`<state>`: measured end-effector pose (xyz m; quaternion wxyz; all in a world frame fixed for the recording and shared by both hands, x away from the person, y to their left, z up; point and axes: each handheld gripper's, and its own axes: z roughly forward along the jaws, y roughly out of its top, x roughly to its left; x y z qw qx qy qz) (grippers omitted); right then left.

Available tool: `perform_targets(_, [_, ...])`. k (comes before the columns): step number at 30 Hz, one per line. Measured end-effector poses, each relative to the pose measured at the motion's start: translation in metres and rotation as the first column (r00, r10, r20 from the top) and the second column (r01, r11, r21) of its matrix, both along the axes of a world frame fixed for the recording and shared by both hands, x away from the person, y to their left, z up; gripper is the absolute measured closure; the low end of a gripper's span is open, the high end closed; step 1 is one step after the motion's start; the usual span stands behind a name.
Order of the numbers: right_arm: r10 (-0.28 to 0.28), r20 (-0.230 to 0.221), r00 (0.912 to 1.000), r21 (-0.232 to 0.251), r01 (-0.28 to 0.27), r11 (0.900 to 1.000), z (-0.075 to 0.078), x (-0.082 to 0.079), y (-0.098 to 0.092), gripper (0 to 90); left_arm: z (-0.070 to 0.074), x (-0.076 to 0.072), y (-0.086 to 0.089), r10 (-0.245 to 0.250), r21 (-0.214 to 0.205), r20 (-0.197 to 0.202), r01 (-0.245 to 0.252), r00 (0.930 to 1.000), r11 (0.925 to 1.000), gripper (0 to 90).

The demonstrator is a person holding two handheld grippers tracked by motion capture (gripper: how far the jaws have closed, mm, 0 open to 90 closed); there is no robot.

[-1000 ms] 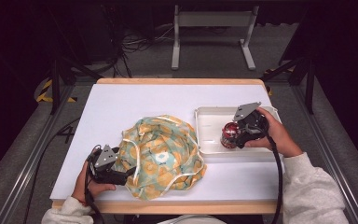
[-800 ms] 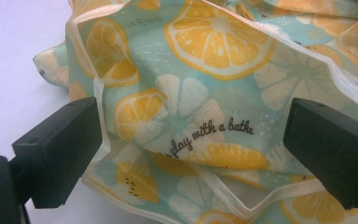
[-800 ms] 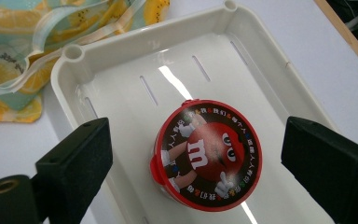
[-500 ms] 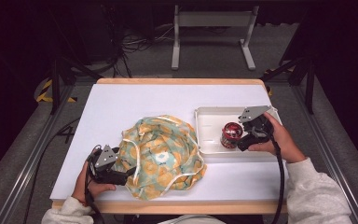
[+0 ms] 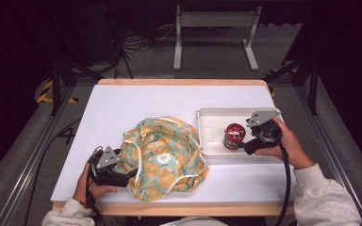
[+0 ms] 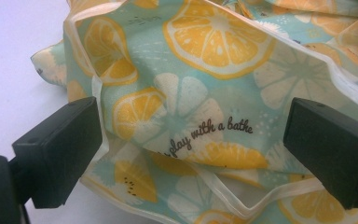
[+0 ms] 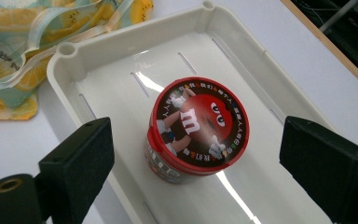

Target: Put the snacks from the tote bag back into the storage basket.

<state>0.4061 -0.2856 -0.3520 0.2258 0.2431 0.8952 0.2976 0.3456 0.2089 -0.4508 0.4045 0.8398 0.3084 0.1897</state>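
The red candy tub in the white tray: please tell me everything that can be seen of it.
The red candy tub is a small round container with a red lid that carries a red cartoon candy figure and a ring of small print. Its darker printed side looks like plastic. It stands upright and closed on the floor of the white tray, apart from the walls. The right gripper has its jaws open on either side of the tub and does not touch it.

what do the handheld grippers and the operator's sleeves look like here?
Both the left gripper and right gripper are black, each topped by a grey three-cornered plate, with blocky matte black pads and a black cable trailing back. The person wears light grey sleeves.
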Motion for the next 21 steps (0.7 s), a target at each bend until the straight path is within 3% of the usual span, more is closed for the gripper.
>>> perform_targets(12, [-0.035, 0.042, 0.9985, 0.024, 0.034, 0.9991, -0.004, -0.01, -0.017, 10.5, 0.0, 0.0, 0.0, 0.0, 0.0, -0.005, 0.0, 1.0, 1.0, 4.8])
perform_targets(18, [-0.043, 0.034, 0.9985, 0.018, 0.043, 0.9989, -0.008, -0.015, -0.024, 10.3, 0.0, 0.0, 0.0, 0.0, 0.002, -0.005, 0.0, 1.0, 1.0, 4.8])
perform_targets(21, [-0.056, 0.058, 0.9968, 0.018, 0.055, 0.9983, -0.008, -0.018, -0.028, 9.7, -0.001, 0.001, 0.0, 0.001, 0.003, -0.008, -0.001, 1.0, 1.0, 4.7])
